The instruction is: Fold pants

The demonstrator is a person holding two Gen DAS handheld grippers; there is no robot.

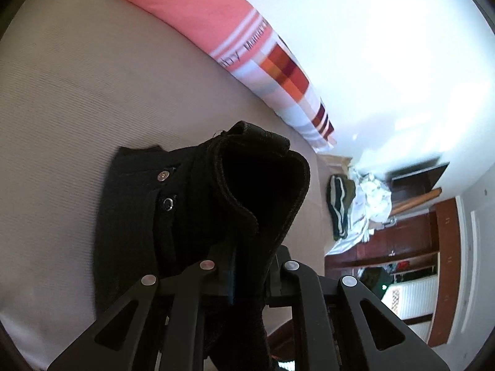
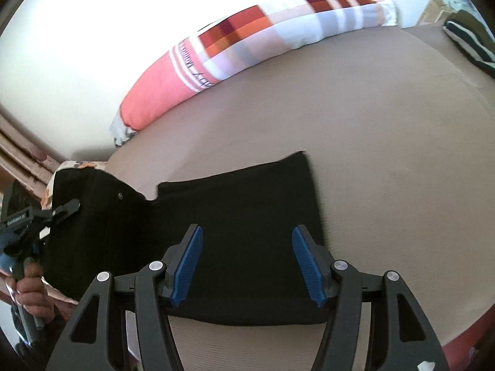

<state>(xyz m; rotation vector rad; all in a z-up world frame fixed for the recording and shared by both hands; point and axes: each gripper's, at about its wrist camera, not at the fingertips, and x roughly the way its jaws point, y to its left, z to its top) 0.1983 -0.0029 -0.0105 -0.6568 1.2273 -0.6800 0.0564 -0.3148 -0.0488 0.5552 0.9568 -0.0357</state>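
Note:
Black pants (image 2: 241, 216) lie partly folded on a beige bed (image 2: 371, 123). My left gripper (image 1: 250, 262) is shut on the waistband of the pants (image 1: 263, 185) and lifts it off the bed; two metal snaps show beside it. In the right wrist view the left gripper (image 2: 66, 208) holds the pants' left end, raised. My right gripper (image 2: 247, 247) is open with blue pads (image 2: 188, 262), hovering just above the folded leg part, holding nothing.
A long pink and checked pillow (image 2: 247, 40) lies along the white wall at the bed's far side. A striped garment (image 2: 470, 40) and white clothes (image 1: 368, 204) lie at the bed's end. Wooden shelves (image 1: 402, 247) stand beyond the bed.

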